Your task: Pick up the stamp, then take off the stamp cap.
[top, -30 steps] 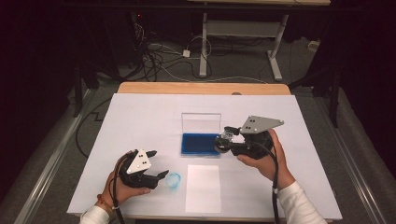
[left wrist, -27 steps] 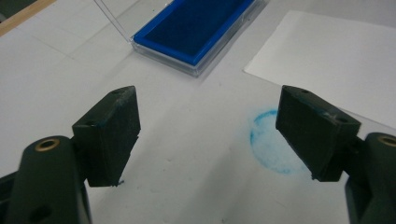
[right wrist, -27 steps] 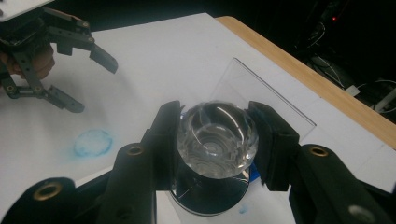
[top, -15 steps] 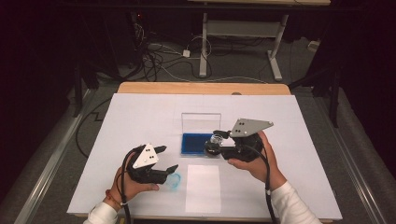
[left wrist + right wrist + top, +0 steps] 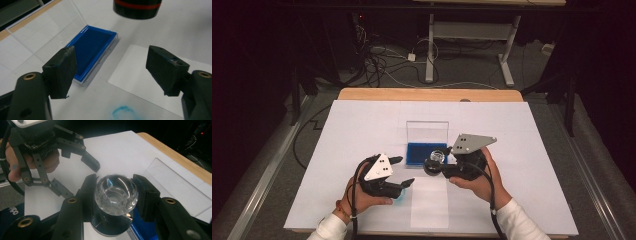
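Note:
My right gripper [image 5: 435, 165] is shut on a stamp with a clear faceted knob [image 5: 116, 191] and a round black base. It holds the stamp above the near right corner of a blue ink pad [image 5: 422, 153]. The pad sits in a clear case whose lid [image 5: 427, 131] stands open behind it. The stamp's black base with its red ring [image 5: 137, 8] hangs over the pad [image 5: 93, 50] in the left gripper view. My left gripper [image 5: 402, 173] stands open to the left of a white paper sheet [image 5: 429, 205], holding nothing. Below it lies a blue ink smudge [image 5: 123, 112].
White covering spans the table [image 5: 362, 125], with a wooden edge [image 5: 427, 95] at the far side. Cables and a desk frame [image 5: 432, 45] lie on the floor beyond. Free surface lies left and right of the ink pad.
My right gripper has brought the stamp left and nearer, over the pad's front corner. The left gripper has shifted right, toward the paper and over the blue smudge.

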